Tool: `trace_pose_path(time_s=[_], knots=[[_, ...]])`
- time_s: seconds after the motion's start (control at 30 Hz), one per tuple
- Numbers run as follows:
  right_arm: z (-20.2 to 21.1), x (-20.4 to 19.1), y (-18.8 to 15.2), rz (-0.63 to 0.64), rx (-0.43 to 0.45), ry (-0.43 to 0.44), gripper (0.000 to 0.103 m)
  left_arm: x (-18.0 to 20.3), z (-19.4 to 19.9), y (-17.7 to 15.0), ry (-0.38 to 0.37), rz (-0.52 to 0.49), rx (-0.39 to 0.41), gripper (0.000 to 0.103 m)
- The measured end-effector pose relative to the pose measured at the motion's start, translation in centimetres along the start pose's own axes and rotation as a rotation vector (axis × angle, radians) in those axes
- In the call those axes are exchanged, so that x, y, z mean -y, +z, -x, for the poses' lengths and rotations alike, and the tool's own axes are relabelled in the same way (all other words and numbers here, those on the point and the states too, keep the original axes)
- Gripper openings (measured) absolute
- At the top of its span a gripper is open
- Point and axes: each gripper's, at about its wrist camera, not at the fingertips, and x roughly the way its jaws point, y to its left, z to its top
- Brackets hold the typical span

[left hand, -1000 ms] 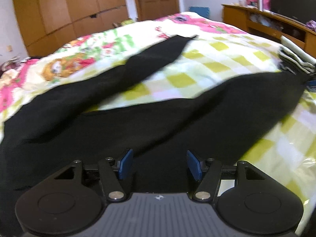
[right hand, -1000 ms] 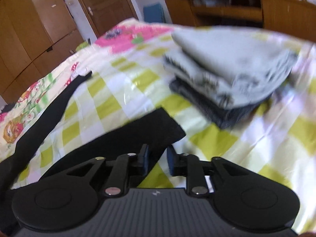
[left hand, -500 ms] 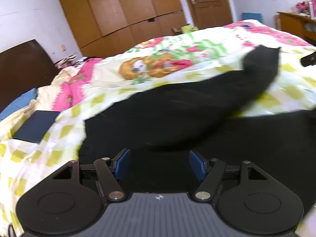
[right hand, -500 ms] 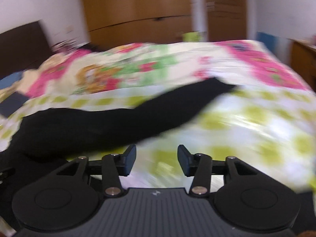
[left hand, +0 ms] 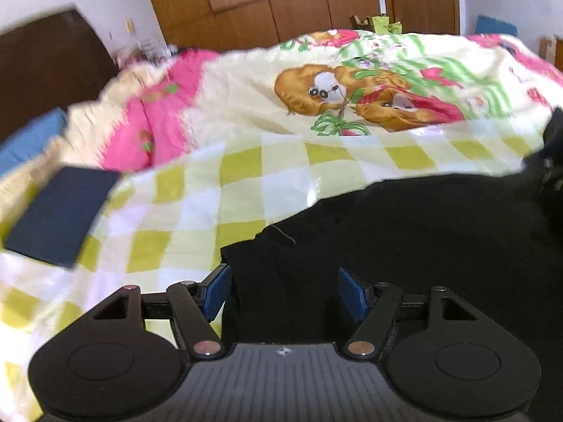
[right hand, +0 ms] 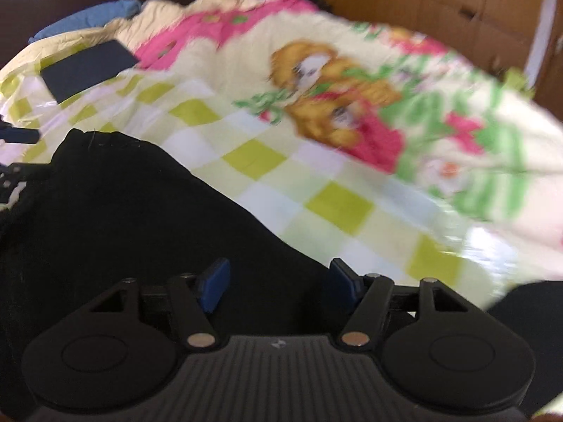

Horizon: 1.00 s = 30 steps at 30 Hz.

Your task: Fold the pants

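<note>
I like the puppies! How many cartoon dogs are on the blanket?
2. One brown dog with a white face sits left; the second dog, in red, leans beside it on the blanket. Others may be hidden.

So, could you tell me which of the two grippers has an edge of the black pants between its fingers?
The left gripper: the pants' corner lies between its open blue fingers. The right gripper only hovers over plain cloth.

Both views have swung toward the headboard; the right tool (right hand: 278,288), pinched earlier, now gapes over the pants (right hand: 140,211).
</note>
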Motion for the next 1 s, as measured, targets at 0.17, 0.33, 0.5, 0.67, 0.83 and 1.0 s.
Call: trace_pose_path(time_s=[0.17, 0.33, 0.5, 0.67, 0.83, 1.0], knots=[[-3.2, -0.1, 0.7, 0.07, -0.071, 0.013, 0.069, -1.2, -3.6, 1.0, -0.033, -0.04, -0.075, 0.08], [-4.1, 0.8, 0.8, 0.042, -0.085, 0.046, 0.07, -2.1, -5.9, 1.9, -0.106, -0.053, -0.134, 0.093], [-4.0, -0.1, 0.5, 0.034, -0.085, 0.048, 0.045, -2.0, -8.2, 1.3, -0.073, -0.019, -0.2, 0.086], [-2.6, -0.5, 0.4, 0.023, -0.049, 0.03, 0.008, -0.9, -6.3, 0.5, -0.006, -0.111, -0.158, 0.057], [1.0, -0.8, 1.7, 0.003, 0.044, -0.009, 0.007, 0.0, -4.7, 1.6, 0.042, -0.175, -0.127, 0.033], [8.9, -3.0, 2.1, 0.044, 0.194, 0.003, 0.007, -0.5, 0.4, 1.9, 0.07, -0.187, -0.02, 0.029]])
